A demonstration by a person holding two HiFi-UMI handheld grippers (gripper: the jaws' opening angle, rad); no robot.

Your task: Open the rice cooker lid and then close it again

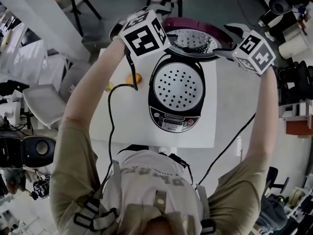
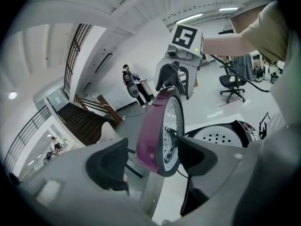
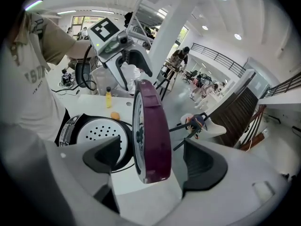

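The rice cooker stands on a white table with its perforated inner plate showing. Its maroon lid is swung up and stands upright at the back. My left gripper is at the lid's left edge. In the left gripper view the lid sits between the wide jaws of that gripper; the outer pad is clear of it. My right gripper is at the lid's right edge. Its jaws straddle the lid with gaps on both sides.
An orange fruit and a small yellow bottle lie on the table left of the cooker. Black cables trail from both grippers across the table. A chair and gear crowd the floor at left; shelves stand at right.
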